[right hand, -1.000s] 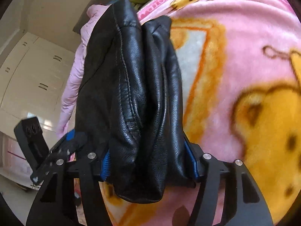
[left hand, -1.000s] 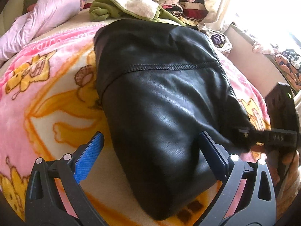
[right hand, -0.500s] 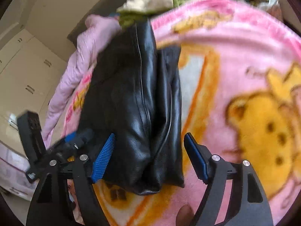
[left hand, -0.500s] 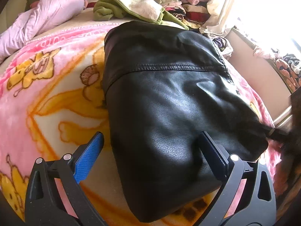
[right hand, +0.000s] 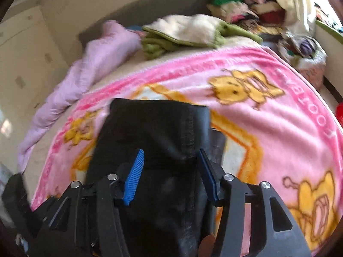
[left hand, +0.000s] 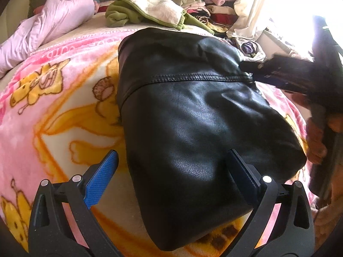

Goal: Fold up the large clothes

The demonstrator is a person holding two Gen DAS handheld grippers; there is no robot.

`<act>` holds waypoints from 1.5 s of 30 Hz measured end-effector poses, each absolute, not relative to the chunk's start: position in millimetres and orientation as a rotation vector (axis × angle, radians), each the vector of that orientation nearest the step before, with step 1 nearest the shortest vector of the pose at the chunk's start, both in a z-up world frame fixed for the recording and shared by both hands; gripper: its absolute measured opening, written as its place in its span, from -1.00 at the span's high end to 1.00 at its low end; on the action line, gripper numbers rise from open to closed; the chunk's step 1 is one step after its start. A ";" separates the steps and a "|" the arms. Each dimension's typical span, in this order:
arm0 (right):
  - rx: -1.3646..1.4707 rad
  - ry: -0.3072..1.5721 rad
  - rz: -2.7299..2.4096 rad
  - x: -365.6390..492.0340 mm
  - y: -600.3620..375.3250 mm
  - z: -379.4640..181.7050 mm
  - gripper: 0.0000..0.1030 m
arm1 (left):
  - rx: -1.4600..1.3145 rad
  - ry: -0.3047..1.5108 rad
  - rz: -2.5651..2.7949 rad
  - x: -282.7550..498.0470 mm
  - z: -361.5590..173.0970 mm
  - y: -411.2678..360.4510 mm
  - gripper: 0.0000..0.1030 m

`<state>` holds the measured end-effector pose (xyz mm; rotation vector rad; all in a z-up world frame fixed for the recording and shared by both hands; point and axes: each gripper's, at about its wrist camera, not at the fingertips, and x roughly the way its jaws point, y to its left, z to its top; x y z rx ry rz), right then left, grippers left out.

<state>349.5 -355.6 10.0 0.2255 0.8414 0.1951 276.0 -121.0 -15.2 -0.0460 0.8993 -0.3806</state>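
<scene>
A black leather jacket (left hand: 193,117), folded into a thick block, lies on the pink cartoon blanket (left hand: 53,107). My left gripper (left hand: 171,171) stands open over the jacket's near end, one blue pad beside it and the other finger over the leather. In the right wrist view the jacket (right hand: 154,132) lies flat under my right gripper (right hand: 171,171). Its jaws are closing, with leather showing in the gap between them and the pads not pressing on it. Seen from the left wrist, the right gripper (left hand: 250,68) points at the jacket's far right edge, held by a hand (left hand: 317,147).
A lilac quilted coat (left hand: 49,23) lies at the bed's far left. A green and cream fleece (left hand: 150,10) and a pile of folded clothes (left hand: 203,2) sit along the far edge. White cupboards (right hand: 21,53) stand left of the bed.
My right gripper let go of the jacket's bunched edge, rose and swung toward its far end, jaws narrowing. The jacket settled flat. The left gripper kept still and open.
</scene>
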 end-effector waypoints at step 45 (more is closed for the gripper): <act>0.197 0.437 0.148 65.9 -337.0 39.1 -0.92 | 0.008 0.654 -0.297 123.7 47.7 -87.1 -0.82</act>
